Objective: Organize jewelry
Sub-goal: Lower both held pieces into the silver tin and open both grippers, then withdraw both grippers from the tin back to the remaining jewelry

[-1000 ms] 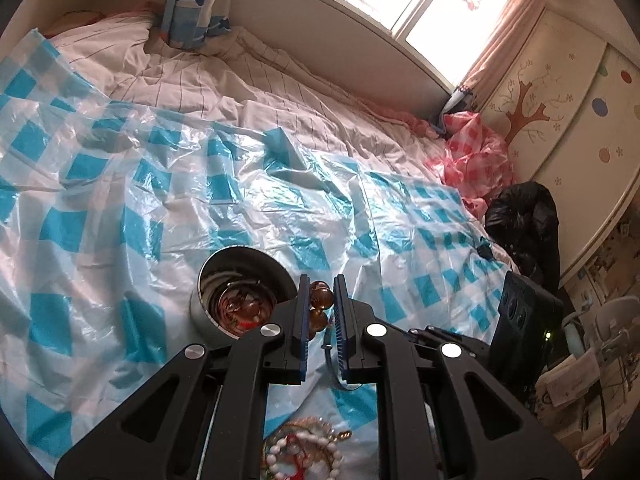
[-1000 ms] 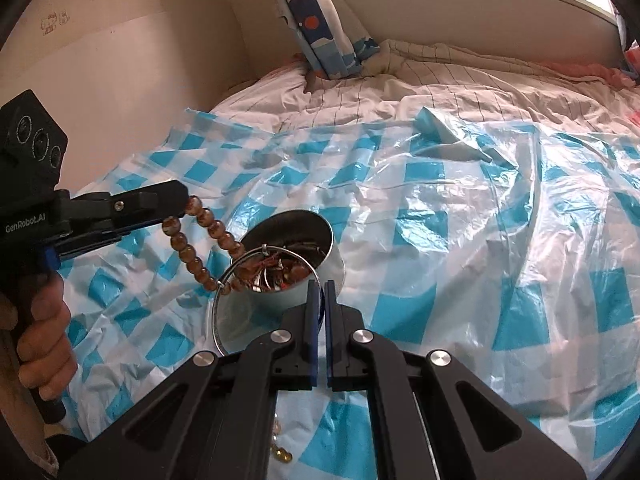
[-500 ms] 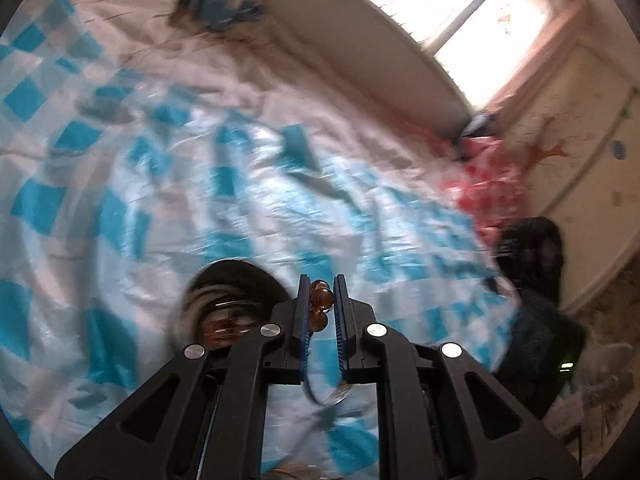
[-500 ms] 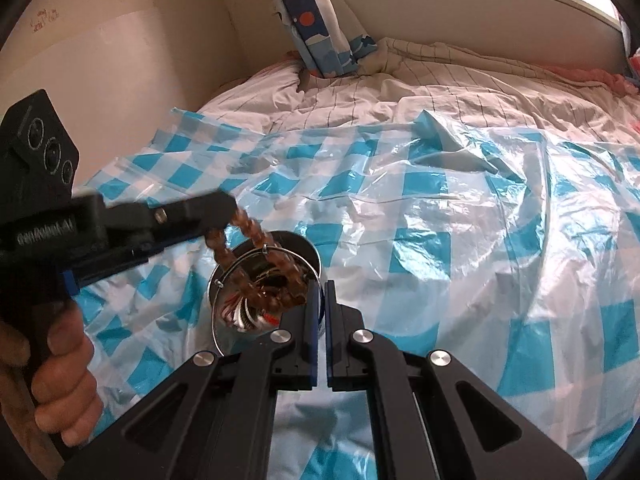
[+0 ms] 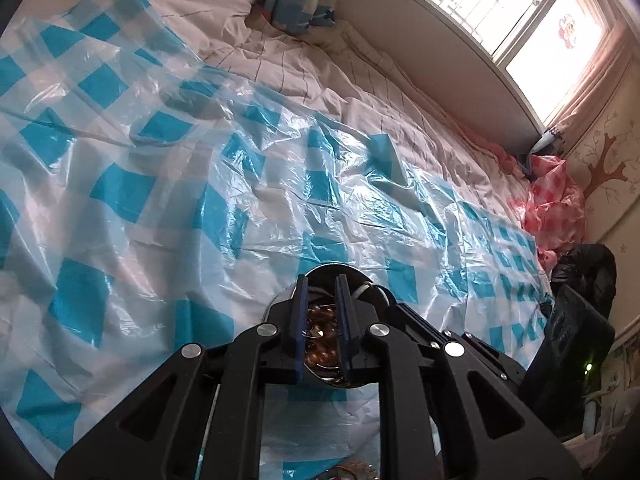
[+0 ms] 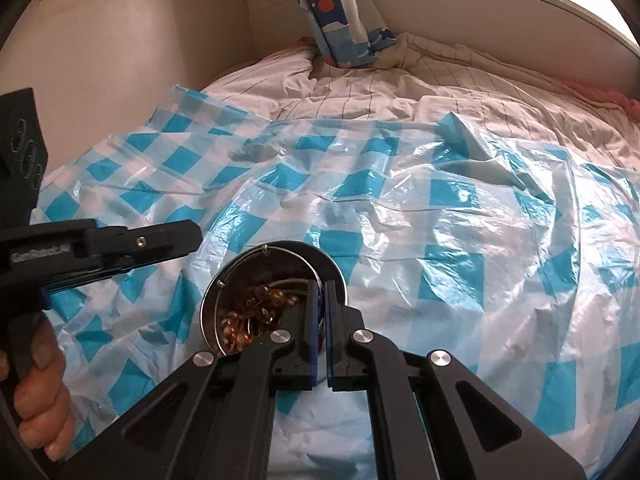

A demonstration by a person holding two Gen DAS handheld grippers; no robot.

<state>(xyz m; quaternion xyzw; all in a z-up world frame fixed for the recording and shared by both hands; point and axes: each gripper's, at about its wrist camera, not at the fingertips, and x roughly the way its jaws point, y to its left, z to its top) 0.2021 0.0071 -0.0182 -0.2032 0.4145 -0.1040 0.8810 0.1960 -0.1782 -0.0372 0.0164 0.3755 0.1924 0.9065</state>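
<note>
A round metal bowl [image 6: 280,245] [image 5: 332,267] stands on the checked plastic sheet. A brown bead bracelet [image 6: 256,308] [image 5: 320,320] lies inside it. My left gripper [image 5: 321,280] hovers over the bowl with its jaws opening. Nothing is between them; the beads show through the gap from below. In the right wrist view the left gripper [image 6: 194,240] reaches in from the left, bare. My right gripper [image 6: 322,286] [image 5: 394,306] is at the bowl's near rim, shut on a thin wire hoop [image 6: 266,248] that lies across the bowl's mouth.
The blue-and-white plastic sheet [image 6: 440,240] covers a quilted bed. A blue pillow [image 6: 340,12] leans on the far wall. A hand [image 6: 44,392] holds the left gripper's handle. More jewelry [image 5: 352,474] lies at the near edge. Pink cloth [image 5: 552,208] and a black bag [image 5: 584,268] lie at the right.
The brown bracelet hung from the left gripper beside the bowl a second ago. It now lies in the bowl and the left fingers are bare. Both grippers have shifted closer over the bowl.
</note>
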